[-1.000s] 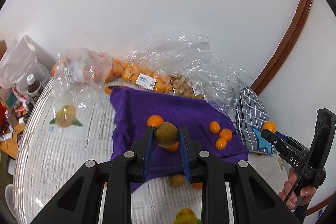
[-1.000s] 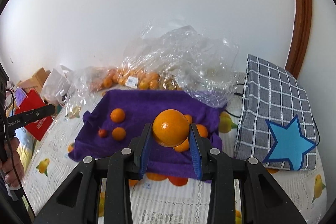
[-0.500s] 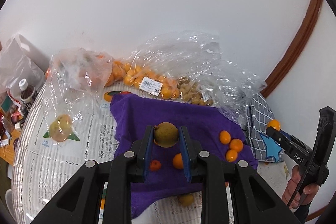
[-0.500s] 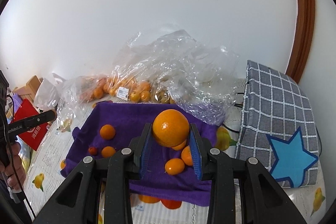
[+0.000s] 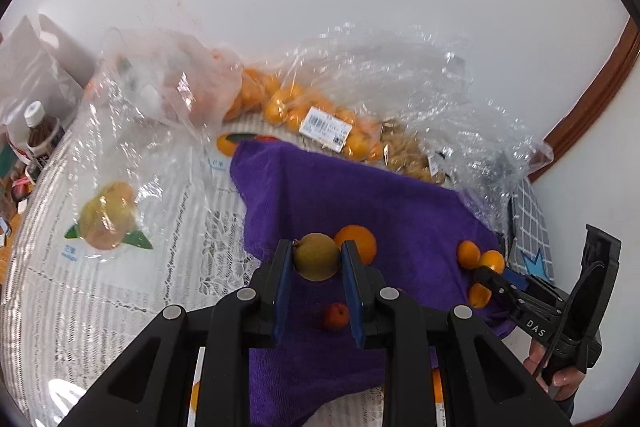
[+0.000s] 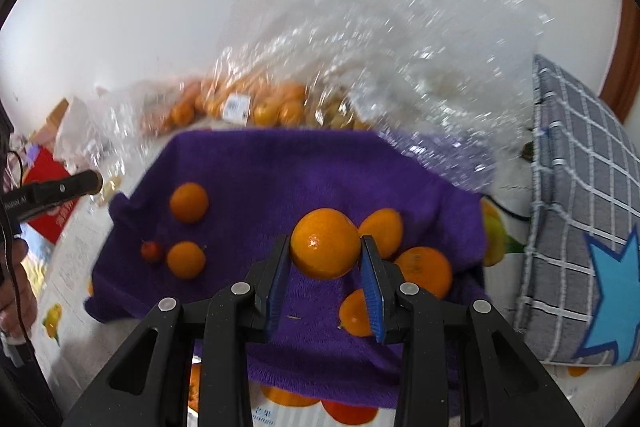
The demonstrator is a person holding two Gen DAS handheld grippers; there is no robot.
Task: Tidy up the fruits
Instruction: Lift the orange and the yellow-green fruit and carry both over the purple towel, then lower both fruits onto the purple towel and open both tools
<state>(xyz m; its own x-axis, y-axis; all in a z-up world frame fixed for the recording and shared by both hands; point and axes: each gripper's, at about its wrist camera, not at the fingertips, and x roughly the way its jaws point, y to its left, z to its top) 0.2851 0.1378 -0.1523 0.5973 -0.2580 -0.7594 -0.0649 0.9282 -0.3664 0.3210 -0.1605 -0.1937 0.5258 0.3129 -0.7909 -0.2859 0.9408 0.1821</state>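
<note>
- The left tongs (image 5: 316,259) are clenched on a yellow-green round fruit (image 5: 316,256), pinched between the blue pads at its widest part; it rides clear of the cloth below.
- The right tongs (image 6: 325,251) are clenched on a large orange (image 6: 325,243), gripped across its middle, its navel end turned toward the camera.
- Both fruits hang over the purple towel (image 6: 280,163), which lies spread on the lace-covered surface (image 5: 120,267). The landing spot is therefore straight ahead and below each pair of tongs, so the coming move looks like a short lowering, not a reach.
- Under the left tongs the cloth is mostly bare: a small red fruit (image 5: 335,315) lies just nearer the camera, and an orange (image 5: 358,242) sits just behind the held fruit.
- Under the right tongs it is crowded: three oranges (image 6: 424,271) cluster just to the right of the held one, the nearest partly hidden by the right pad. Setting down slightly left of them would likely avoid a knock.
- Two more oranges (image 6: 188,203) lie well to the left on the towel, beside the small red fruit.
- The held fruits are round, so no long axis matters; rolling on release is the risk.
- Behind the towel are clear plastic bags (image 5: 360,115) of more fruit against the wall; a checked cushion (image 6: 580,195) stands at the right.
</note>
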